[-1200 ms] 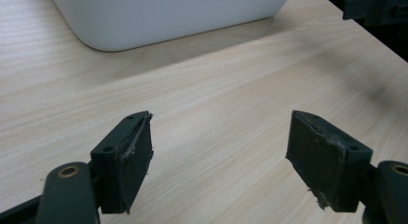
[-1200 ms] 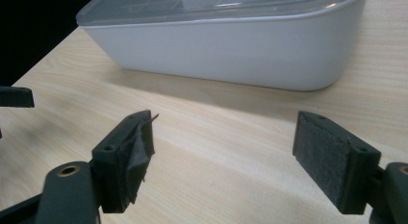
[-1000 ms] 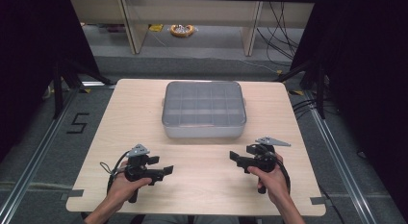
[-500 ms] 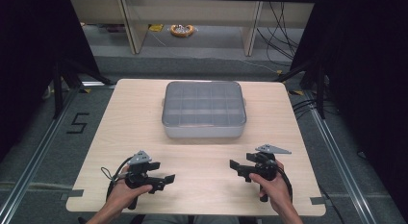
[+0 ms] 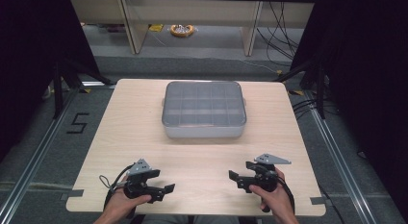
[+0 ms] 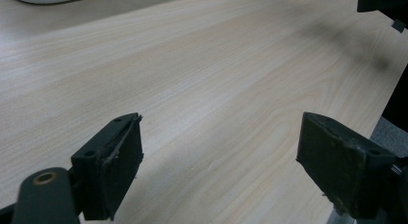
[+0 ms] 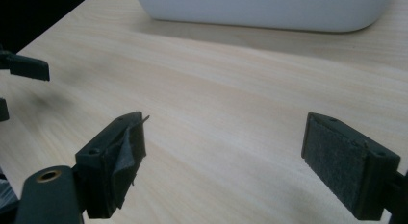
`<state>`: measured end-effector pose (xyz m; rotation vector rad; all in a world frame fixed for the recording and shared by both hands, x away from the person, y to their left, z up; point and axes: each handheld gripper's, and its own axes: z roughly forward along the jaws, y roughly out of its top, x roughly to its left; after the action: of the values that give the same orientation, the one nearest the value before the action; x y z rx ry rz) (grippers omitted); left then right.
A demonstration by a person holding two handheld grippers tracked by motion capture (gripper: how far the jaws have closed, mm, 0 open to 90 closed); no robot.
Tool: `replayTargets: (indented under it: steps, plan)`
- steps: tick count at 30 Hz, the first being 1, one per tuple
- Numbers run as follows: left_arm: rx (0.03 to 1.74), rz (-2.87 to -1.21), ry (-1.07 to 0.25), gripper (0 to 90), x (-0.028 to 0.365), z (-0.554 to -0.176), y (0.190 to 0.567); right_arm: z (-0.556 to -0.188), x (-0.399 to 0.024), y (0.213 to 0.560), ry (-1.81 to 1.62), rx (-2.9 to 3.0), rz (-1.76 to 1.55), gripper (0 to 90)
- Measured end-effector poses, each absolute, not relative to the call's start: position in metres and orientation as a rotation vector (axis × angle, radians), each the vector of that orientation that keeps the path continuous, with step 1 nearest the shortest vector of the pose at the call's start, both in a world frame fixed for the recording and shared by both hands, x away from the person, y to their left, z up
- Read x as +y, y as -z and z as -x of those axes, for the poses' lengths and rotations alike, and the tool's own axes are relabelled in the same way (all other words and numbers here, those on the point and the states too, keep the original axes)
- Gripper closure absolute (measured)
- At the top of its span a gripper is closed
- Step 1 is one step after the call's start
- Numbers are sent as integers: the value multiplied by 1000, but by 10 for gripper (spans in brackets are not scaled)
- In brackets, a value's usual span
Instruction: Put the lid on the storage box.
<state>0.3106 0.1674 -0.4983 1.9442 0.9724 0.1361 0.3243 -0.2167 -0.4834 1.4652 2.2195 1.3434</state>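
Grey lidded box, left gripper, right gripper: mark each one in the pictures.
grey lidded box (image 5: pixel 204 108): high view, middle of its clear lid.
left gripper (image 5: pixel 166 191): high view, between its open fingertips.
right gripper (image 5: pixel 234 179): high view, between its open fingertips.

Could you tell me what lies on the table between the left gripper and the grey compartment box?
Nothing: in the high view only bare wooden table separates the left gripper from the grey compartment box. The left gripper view shows the same bare wood.
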Motion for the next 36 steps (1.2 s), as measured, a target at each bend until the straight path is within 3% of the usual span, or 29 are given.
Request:
replayTargets:
  steps: [24, 36]
  plan:
    - [913, -2042, -191, 154, 159, -276, 501, -281, -214, 495, -1248, 2379, -1291, 165]
    - [914, -2014, -197, 155, 155, -273, 501, -268, -211, 498, -1209, 2412, -1258, 166]
